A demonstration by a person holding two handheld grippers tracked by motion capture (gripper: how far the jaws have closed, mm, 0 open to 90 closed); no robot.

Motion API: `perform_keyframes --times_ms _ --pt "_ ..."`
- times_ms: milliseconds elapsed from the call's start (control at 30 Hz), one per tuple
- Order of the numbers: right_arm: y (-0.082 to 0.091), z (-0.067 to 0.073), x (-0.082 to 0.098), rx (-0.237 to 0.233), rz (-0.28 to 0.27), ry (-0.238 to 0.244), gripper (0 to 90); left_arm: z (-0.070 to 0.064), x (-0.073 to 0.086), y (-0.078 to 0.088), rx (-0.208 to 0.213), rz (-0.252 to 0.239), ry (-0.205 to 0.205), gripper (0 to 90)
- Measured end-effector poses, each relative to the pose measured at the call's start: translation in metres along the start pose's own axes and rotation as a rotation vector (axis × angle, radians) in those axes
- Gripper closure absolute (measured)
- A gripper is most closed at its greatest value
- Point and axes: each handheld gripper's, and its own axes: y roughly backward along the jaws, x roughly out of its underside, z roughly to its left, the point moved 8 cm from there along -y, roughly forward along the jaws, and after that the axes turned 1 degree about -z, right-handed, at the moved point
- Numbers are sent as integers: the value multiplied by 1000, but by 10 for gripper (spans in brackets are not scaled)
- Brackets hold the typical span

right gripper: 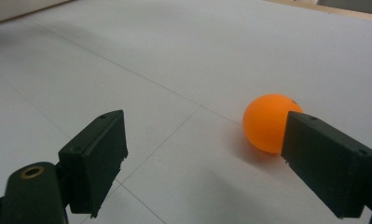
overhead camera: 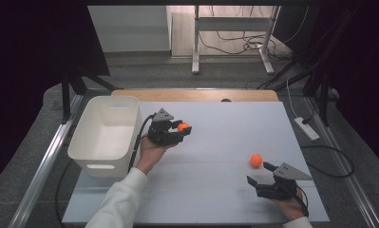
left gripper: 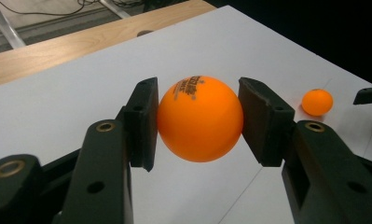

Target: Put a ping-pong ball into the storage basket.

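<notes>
1. Between the jaws of the left gripper [overhead camera: 176,129], held up beside the white bin [overhead camera: 105,135]: one orange ball [overhead camera: 183,127], clamped from both sides, jaws closed only as far as the ball's width allows.
2. In the left gripper view, same held ball [left gripper: 200,119] large and central, pads [left gripper: 145,121] pressing its two sides, dark printed lettering on its upper face; lettering too small to make out from the high view.
3. At the near right of the white board [overhead camera: 215,142], right gripper [overhead camera: 260,173] low over the surface, jaws spread wide, nothing gripped.
4. Just beyond its fingertips, a second orange ball [overhead camera: 256,160] resting on the board, apart from both jaws as seen from above.
5. In the right gripper view, that ball [right gripper: 266,122] partly hidden behind the right-hand jaw, well off the centre of the gap; touching or not, cannot tell.
6. From the left gripper view, loose ball [left gripper: 317,102] seen small at the far right, with a black jaw tip of the other gripper beside it.
7. Round, so no long axis and no pointing direction for either ball; only the held one's print facing upward and away.
8. Far edge: a wooden strip [overhead camera: 196,95] past the board.
</notes>
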Motion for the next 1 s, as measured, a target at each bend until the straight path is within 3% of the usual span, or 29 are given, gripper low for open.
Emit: perform_keyframes --times_ms 267,333,767,1000 --pt "0 0 0 3 -1 0 144 -1 -5 9 -2 -20 -1 507" --pt "0 0 -1 4 -2 -2 144 -3 -8 12 23 -36 21 507" --pt "0 0 -1 8 -2 0 144 -10 -32 36 7 -90 -22 507" --pt "1 0 -1 10 -3 2 145 -5 -36 45 -15 -103 -26 506"
